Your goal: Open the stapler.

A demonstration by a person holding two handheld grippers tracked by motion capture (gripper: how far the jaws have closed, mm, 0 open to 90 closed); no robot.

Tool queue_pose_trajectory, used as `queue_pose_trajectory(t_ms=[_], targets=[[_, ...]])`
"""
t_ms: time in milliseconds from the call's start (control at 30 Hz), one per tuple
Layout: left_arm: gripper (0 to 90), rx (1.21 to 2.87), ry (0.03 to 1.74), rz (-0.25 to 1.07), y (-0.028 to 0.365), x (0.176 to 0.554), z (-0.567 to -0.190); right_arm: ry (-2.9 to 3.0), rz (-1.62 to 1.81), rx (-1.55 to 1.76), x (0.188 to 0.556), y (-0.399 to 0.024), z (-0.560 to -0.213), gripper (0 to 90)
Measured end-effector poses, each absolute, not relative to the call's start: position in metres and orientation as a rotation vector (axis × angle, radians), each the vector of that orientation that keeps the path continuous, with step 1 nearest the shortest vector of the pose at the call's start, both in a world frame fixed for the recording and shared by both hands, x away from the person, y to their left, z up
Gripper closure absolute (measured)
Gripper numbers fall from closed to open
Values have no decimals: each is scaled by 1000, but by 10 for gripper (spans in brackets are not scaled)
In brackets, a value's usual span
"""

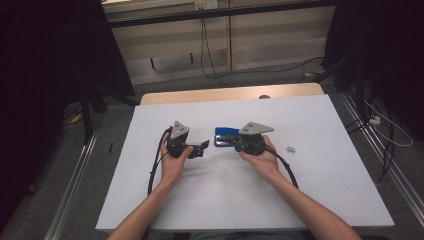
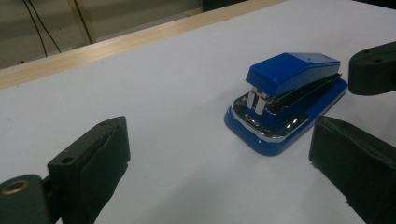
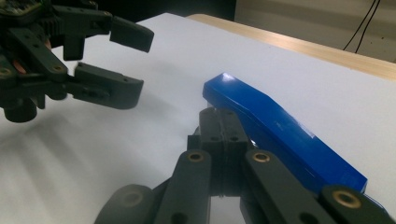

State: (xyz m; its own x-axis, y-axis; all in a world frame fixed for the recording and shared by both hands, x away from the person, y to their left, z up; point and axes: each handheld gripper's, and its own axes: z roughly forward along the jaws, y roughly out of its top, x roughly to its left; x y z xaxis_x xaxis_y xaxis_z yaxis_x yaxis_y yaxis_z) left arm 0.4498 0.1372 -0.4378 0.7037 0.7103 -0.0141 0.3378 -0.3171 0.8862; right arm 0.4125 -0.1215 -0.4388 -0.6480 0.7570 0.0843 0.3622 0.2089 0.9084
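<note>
Stapler (image 1: pixel 226 135) lies flat near the middle of the white bench (image 1: pixel 320 200), blue with a chrome front, and we see it between our two hands. Our left tongs (image 1: pixel 202 146) hang just left of it, jaws spread wide and holding nothing, their mouth turned toward the stapler's front end (image 2: pixel 280 100). Our right tongs (image 3: pixel 223 128) sit pressed together just beside the stapler's long side (image 3: pixel 285 135); we cannot tell whether they touch it. A small grey block (image 1: pixel 291 148) rests apart, to the right.
</note>
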Motion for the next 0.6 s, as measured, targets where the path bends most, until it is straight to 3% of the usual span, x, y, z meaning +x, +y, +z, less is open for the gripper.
queue_pose_trajectory(t_ms=[600], targets=[[75, 1943, 814, 507, 133, 452, -441, 2193, 1321, 1060, 420, -115, -447, 900]])
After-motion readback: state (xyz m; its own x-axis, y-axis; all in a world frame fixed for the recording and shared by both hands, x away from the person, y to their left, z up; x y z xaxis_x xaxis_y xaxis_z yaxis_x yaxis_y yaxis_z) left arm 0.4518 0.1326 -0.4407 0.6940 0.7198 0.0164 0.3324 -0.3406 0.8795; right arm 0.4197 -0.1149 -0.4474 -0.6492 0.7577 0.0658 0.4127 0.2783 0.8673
